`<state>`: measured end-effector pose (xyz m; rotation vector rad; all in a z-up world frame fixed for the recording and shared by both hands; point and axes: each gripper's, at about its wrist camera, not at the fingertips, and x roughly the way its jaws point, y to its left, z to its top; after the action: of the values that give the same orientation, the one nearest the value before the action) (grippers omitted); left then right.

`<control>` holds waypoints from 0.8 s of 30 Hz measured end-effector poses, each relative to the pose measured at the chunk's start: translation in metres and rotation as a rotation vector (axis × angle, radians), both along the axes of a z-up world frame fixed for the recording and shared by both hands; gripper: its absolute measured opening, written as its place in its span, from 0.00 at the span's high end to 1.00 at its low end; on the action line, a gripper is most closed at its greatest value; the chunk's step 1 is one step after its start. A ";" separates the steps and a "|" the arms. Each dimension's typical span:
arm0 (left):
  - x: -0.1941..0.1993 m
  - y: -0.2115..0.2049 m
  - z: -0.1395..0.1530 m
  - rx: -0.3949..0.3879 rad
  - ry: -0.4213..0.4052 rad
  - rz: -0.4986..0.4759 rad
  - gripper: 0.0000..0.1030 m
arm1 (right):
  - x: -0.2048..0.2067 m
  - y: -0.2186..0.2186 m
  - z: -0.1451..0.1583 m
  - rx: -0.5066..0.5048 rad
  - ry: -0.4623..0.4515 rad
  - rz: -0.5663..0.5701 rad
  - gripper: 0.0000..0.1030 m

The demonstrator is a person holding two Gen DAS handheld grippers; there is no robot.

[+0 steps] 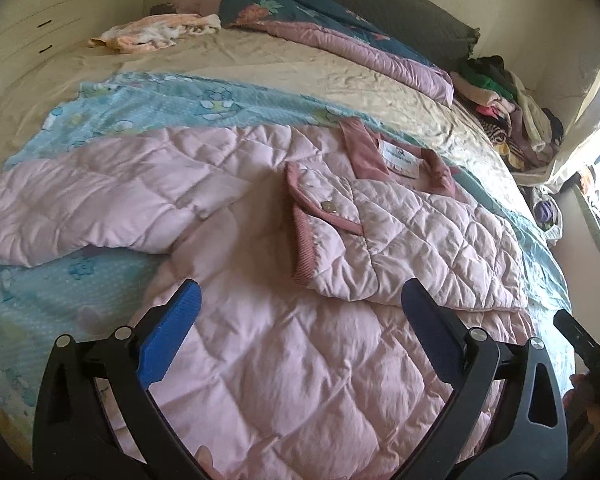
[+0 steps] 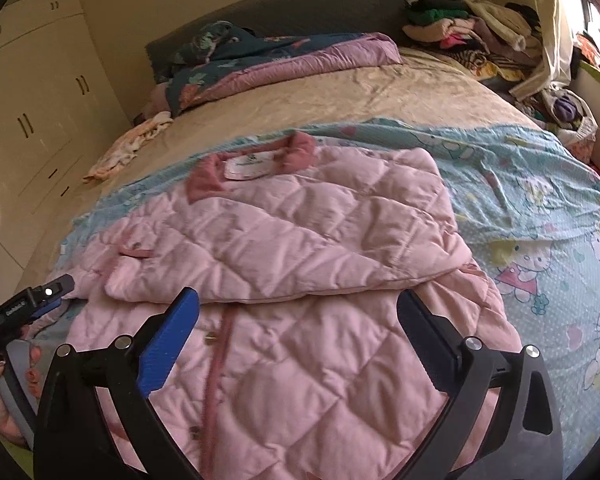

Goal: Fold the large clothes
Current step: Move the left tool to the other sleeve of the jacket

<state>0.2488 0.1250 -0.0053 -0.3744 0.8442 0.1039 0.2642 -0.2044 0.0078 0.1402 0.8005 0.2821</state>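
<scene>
Pink quilted fabric fills the frame: the jacket (image 2: 300,264) lies flat on a light blue cartoon-print sheet (image 2: 540,216) spread over the beige bed (image 2: 340,92), its long axis running from you toward the headboard. The darker pink collar (image 2: 296,148) and white label (image 2: 248,168) point away from you, toward the rumpled dark floral quilt (image 2: 228,60) at the bed's head, while the hem sits nearest your grippers. One sleeve (image 1: 400,240) is folded across the chest, its ribbed cuff and snap button facing the other sleeve (image 1: 80,196), which stretches straight out to the side over the sheet. Your left gripper (image 1: 300,312) hangs above the lower body of the jacket with its blue fingers (image 1: 172,336) spread wide and nothing between them. Your right gripper (image 2: 300,320) hovers over the button placket, likewise fully spread and holding nothing. In the right wrist view your left hand (image 2: 0,380) grips its tool at the frame's edge. A heap of mixed clothes (image 2: 480,28) sits at the far corner by the window, and a pale peach garment (image 1: 156,32) lies crumpled near the cream wardrobe (image 2: 32,100).
</scene>
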 end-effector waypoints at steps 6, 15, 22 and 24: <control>-0.016 0.015 0.005 -0.005 -0.011 0.027 0.09 | -0.014 0.025 0.014 0.000 -0.032 0.045 0.04; -0.041 0.044 0.010 -0.044 -0.043 0.082 0.09 | -0.031 0.057 0.030 -0.015 -0.071 0.095 0.04; -0.054 0.061 0.012 -0.060 -0.057 0.106 0.09 | -0.038 0.078 0.040 -0.018 -0.095 0.121 0.04; -0.058 0.066 0.012 -0.061 -0.061 0.116 0.09 | -0.040 0.086 0.043 -0.021 -0.103 0.134 0.04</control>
<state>0.1905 0.1910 0.0069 -0.4820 0.7665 0.1740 0.2240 -0.1181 0.0507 0.0517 0.7110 0.4039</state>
